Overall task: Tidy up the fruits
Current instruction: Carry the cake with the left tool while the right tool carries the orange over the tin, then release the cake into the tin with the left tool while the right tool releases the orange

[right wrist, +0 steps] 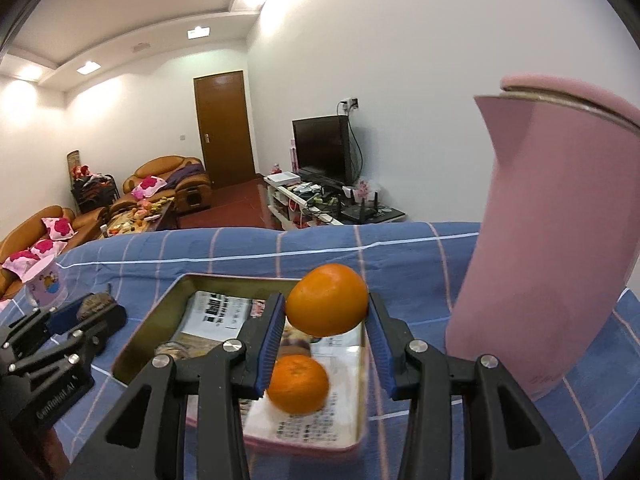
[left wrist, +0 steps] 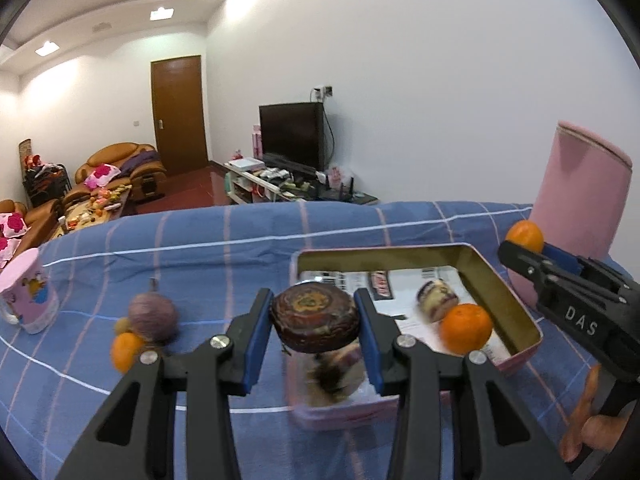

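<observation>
My left gripper [left wrist: 314, 322] is shut on a round dark brown fruit [left wrist: 316, 316] and holds it above the near end of a pink tin tray [left wrist: 520, 312] lined with newspaper. The tray holds an orange [left wrist: 466, 328], a purple-white fruit [left wrist: 436, 300] and a dark blurred piece under my jaws. My right gripper [right wrist: 326, 320] is shut on an orange [right wrist: 327, 299] and holds it above the tray [right wrist: 148, 320], over another orange [right wrist: 298, 384]. The right gripper also shows in the left wrist view [left wrist: 520, 246]. A purple fruit [left wrist: 152, 316] and a small orange [left wrist: 125, 350] lie left of the tray.
A tall pink jug [right wrist: 552, 240] stands right of the tray, close to my right gripper. A pink cartoon mug [left wrist: 28, 296] stands at the far left. A blue checked cloth [left wrist: 240, 248] covers the table. Sofas, a door and a TV lie beyond.
</observation>
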